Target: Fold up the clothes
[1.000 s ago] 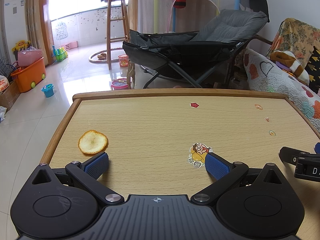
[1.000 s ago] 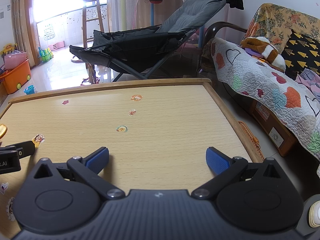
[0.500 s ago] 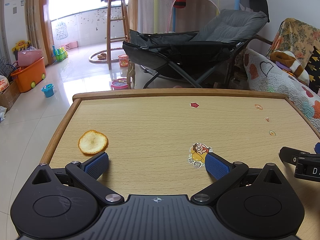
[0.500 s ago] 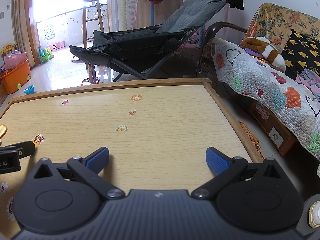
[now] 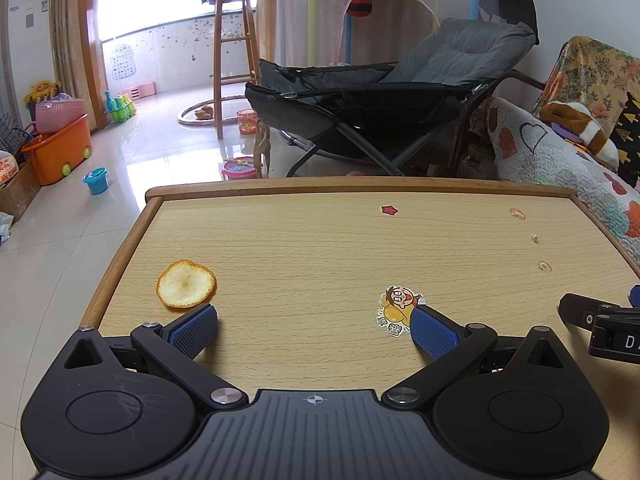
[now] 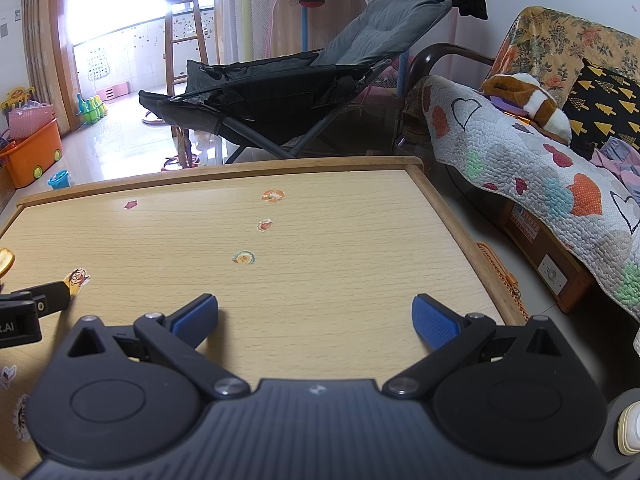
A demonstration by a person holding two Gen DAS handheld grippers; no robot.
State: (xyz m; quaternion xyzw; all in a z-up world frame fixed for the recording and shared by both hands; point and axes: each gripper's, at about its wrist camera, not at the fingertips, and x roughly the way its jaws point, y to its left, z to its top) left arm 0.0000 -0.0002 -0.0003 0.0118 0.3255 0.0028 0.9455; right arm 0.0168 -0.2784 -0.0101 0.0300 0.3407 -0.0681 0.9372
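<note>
No garment lies on the wooden table (image 5: 320, 248) in either view. My left gripper (image 5: 314, 326) rests low over the near edge of the table, open, with nothing between its blue pads. My right gripper (image 6: 316, 322) is open and empty too, over the table's right half (image 6: 340, 280). In the left wrist view the right gripper's black finger (image 5: 580, 314) pokes in at the right edge. In the right wrist view the left gripper's finger (image 6: 44, 296) shows at the left edge.
An orange peel (image 5: 185, 289) lies just ahead of my left pad. Several stickers dot the tabletop, among them a cartoon one (image 5: 396, 310). A grey folding chair (image 5: 392, 92) stands beyond the table, a quilt-covered sofa (image 6: 540, 160) to the right.
</note>
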